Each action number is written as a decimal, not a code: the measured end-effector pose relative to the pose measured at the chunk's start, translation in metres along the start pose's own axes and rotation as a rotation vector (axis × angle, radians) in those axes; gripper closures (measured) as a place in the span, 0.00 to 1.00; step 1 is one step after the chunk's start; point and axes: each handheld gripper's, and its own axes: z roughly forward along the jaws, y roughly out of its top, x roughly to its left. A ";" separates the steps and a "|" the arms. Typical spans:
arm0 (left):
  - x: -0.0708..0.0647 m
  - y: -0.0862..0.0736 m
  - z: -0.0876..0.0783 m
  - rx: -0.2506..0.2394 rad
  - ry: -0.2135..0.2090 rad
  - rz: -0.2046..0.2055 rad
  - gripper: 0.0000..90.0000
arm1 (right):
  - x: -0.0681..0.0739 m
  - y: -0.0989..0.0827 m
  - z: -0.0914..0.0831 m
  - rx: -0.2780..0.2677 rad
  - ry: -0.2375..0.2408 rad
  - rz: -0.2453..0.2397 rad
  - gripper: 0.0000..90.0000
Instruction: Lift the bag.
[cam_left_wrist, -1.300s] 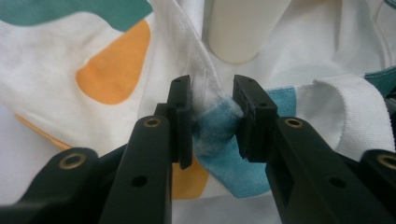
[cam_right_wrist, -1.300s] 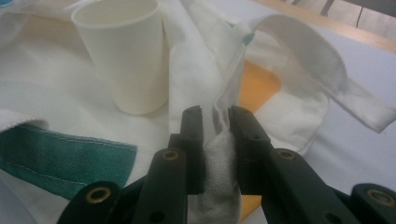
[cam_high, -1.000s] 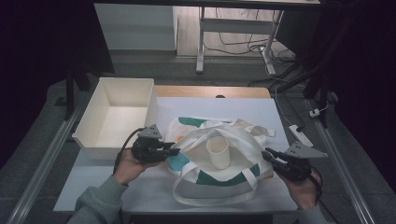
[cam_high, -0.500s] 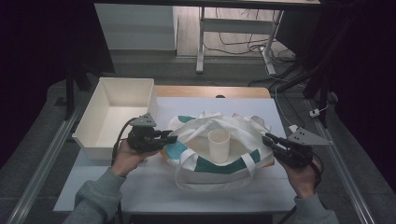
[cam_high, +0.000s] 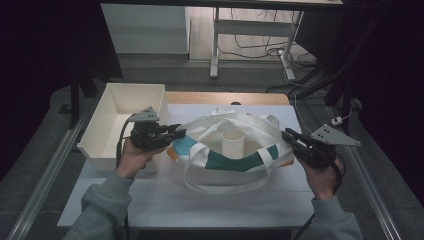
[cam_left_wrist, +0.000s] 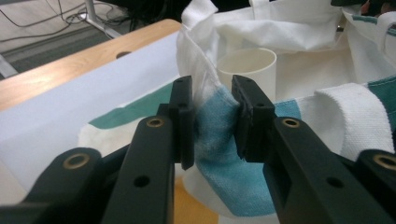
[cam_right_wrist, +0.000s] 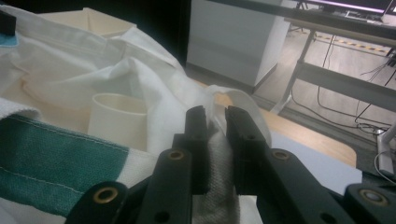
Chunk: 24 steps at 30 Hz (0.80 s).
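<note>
Left tool (cam_high: 177, 134) clamps the tote bag (cam_high: 235, 160) fabric at the bag's 9 o'clock edge; right tool (cam_high: 289, 136) clamps the 3 o'clock edge. Bag mouth is spread between them above the desk (cam_high: 165, 200), containing an upright white cup (cam_high: 233, 143). White box (cam_high: 107, 131) sits at 9 o'clock

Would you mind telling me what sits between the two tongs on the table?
The tote bag stretches between the left tongs and right tongs, each clamped on its rim, with a white cup standing inside; the high view shows it.
</note>
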 end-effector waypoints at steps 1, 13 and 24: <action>0.001 0.001 -0.001 -0.008 0.004 0.000 0.78 | -0.001 0.002 0.000 -0.007 -0.003 0.001 0.88; 0.006 0.016 -0.014 -0.067 0.035 0.005 0.79 | -0.003 0.022 0.001 -0.086 -0.033 -0.010 0.89; 0.007 0.015 -0.019 -0.097 0.048 0.000 0.80 | -0.009 0.023 -0.003 -0.103 -0.063 0.004 0.89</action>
